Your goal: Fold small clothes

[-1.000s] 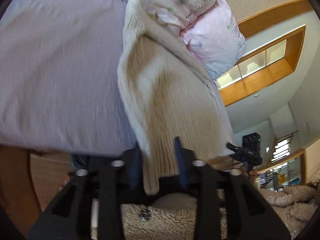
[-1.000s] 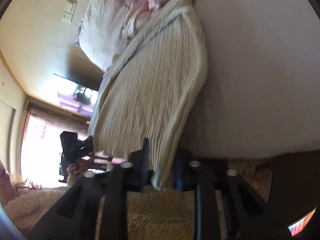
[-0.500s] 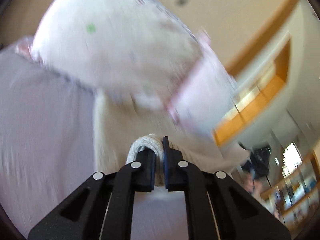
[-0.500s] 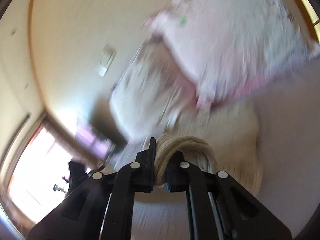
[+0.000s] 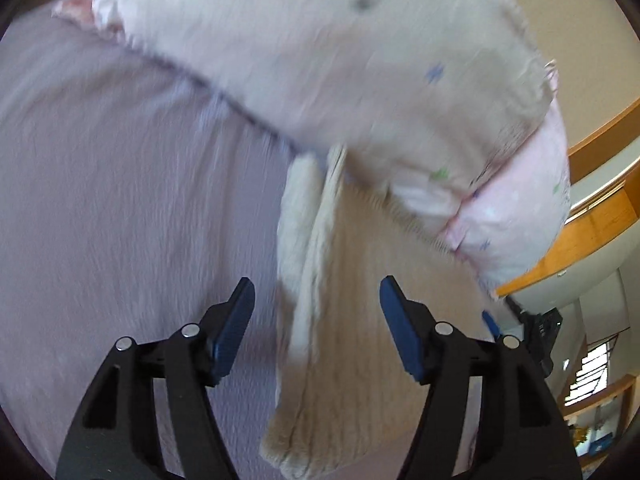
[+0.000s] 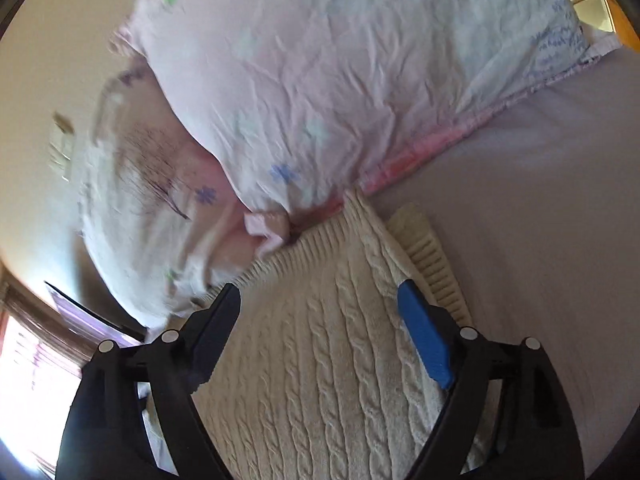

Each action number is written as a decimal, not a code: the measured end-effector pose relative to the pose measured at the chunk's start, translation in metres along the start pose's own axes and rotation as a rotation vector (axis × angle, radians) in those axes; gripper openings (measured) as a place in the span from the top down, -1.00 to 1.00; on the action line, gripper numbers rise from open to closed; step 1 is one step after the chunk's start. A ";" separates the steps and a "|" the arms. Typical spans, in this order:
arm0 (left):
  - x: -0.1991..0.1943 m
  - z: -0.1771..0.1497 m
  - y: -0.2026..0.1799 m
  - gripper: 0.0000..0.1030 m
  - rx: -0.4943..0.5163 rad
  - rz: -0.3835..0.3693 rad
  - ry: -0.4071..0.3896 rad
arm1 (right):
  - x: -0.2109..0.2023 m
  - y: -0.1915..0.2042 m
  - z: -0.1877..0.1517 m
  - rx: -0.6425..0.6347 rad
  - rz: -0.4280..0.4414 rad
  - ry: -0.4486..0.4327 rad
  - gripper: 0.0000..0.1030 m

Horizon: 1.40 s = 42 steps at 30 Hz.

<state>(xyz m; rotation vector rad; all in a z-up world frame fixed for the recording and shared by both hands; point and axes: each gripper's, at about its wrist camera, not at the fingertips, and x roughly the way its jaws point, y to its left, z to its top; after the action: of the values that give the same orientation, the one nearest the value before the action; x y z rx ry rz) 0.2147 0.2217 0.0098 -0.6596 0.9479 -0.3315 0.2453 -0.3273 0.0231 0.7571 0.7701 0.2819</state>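
Both grippers, left [image 5: 316, 300] and right [image 6: 320, 312], pinched the cream cable-knit sweater [image 6: 332, 360] half a second ago; now spread, they've released it folded against the pillow [image 6: 340, 80].

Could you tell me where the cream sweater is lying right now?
The cream sweater lies on the lilac sheet, its far edge against the floral pillow.

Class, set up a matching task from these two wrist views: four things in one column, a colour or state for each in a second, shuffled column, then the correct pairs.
Column 1
1. sweater
2. pillow
3. bedsheet
4. left gripper

Column 2
A. pale lilac, spread flat
B. open, holding nothing
C. cream cable knit, folded over
D. pinkish white with small flowers

Pairs: 1-C, 2-D, 3-A, 4-B
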 end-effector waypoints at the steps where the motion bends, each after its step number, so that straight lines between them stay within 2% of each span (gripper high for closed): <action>1: 0.002 -0.001 0.000 -0.24 0.008 -0.001 0.001 | -0.006 -0.002 0.000 0.004 0.029 -0.022 -0.61; 2: 0.001 -0.004 -0.004 -0.24 0.034 0.011 -0.008 | -0.014 -0.006 -0.002 0.011 0.062 -0.044 -0.65; 3: 0.004 -0.005 -0.008 -0.15 0.049 0.015 -0.003 | -0.020 -0.010 -0.003 0.016 0.082 -0.054 -0.68; 4: 0.009 -0.006 -0.009 0.08 0.047 0.004 0.014 | -0.023 -0.012 -0.003 0.019 0.101 -0.060 -0.69; 5: 0.016 -0.008 -0.010 0.50 0.028 0.001 0.048 | -0.027 -0.014 -0.003 0.021 0.120 -0.066 -0.69; 7: 0.016 -0.009 -0.013 0.60 -0.010 -0.032 0.040 | -0.026 -0.018 0.004 0.029 0.141 -0.068 -0.69; 10: 0.004 -0.001 -0.031 0.66 -0.094 -0.201 0.003 | -0.036 -0.025 0.011 0.063 0.204 -0.095 -0.69; 11: 0.000 0.003 -0.053 0.67 -0.069 -0.252 -0.015 | -0.027 -0.017 0.012 0.069 0.218 -0.111 -0.69; 13: 0.000 0.008 -0.101 0.67 0.005 -0.337 -0.032 | -0.036 -0.017 0.016 0.077 0.246 -0.149 -0.69; 16: 0.032 0.006 -0.182 0.67 0.076 -0.532 -0.004 | -0.051 -0.024 0.023 0.085 0.244 -0.239 -0.69; 17: 0.056 0.000 -0.209 0.66 0.079 -0.609 0.029 | -0.054 -0.027 0.025 0.086 0.227 -0.260 -0.69; 19: 0.105 -0.015 -0.246 0.58 0.064 -0.712 0.127 | -0.055 -0.035 0.030 0.075 0.177 -0.259 -0.69; 20: 0.136 -0.026 -0.261 0.48 0.031 -0.759 0.222 | -0.054 -0.038 0.032 0.074 0.148 -0.252 -0.69; 21: 0.153 -0.034 -0.266 0.47 0.003 -0.793 0.286 | -0.053 -0.043 0.035 0.072 0.120 -0.244 -0.69; 22: 0.163 -0.040 -0.268 0.44 -0.015 -0.794 0.330 | -0.054 -0.046 0.038 0.068 0.101 -0.236 -0.69; 23: 0.164 -0.043 -0.264 0.23 -0.003 -0.761 0.343 | -0.058 -0.051 0.041 0.054 0.089 -0.230 -0.71; 24: 0.158 -0.041 -0.258 -0.09 0.024 -0.730 0.323 | -0.062 -0.055 0.043 0.049 0.082 -0.230 -0.80; 25: 0.147 -0.037 -0.249 -0.23 0.059 -0.681 0.277 | -0.067 -0.059 0.045 0.062 0.086 -0.230 -0.86; 26: 0.130 -0.032 -0.236 -0.41 0.103 -0.597 0.208 | -0.072 -0.066 0.047 0.107 0.118 -0.215 -0.95; 27: 0.117 -0.028 -0.223 -0.48 0.136 -0.515 0.161 | -0.074 -0.070 0.049 0.143 0.144 -0.185 -0.97; 28: 0.107 -0.025 -0.208 -0.49 0.167 -0.406 0.136 | -0.071 -0.073 0.052 0.176 0.178 -0.126 -0.97; 29: 0.105 -0.024 -0.200 -0.50 0.177 -0.342 0.138 | -0.067 -0.072 0.053 0.178 0.186 -0.076 -0.97; 32: 0.114 -0.028 -0.177 -0.50 0.179 -0.214 0.199 | -0.041 -0.067 0.055 0.161 0.183 0.089 -0.97; 34: 0.127 -0.034 -0.170 -0.50 0.181 -0.152 0.246 | -0.019 -0.065 0.052 0.178 0.179 0.199 -0.97; 35: 0.132 -0.037 -0.167 -0.50 0.179 -0.146 0.262 | -0.007 -0.062 0.050 0.168 0.162 0.247 -0.97; 37: 0.141 -0.045 -0.169 -0.50 0.172 -0.150 0.279 | 0.006 -0.056 0.045 0.140 0.118 0.289 -0.91; 38: 0.144 -0.048 -0.166 -0.52 0.170 -0.154 0.282 | 0.012 -0.048 0.043 0.100 0.091 0.300 -0.84; 41: 0.159 -0.053 -0.172 -0.53 0.162 -0.181 0.254 | 0.022 -0.039 0.034 0.072 0.074 0.326 -0.02; 42: 0.161 -0.055 -0.175 -0.40 0.168 -0.186 0.241 | 0.024 -0.037 0.031 0.056 0.050 0.315 0.10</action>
<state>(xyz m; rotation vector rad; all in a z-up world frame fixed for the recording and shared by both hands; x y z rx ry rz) 0.2616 -0.0180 -0.0017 -0.5621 1.0770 -0.6598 0.2823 -0.3577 -0.0011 0.7955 1.0603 0.4323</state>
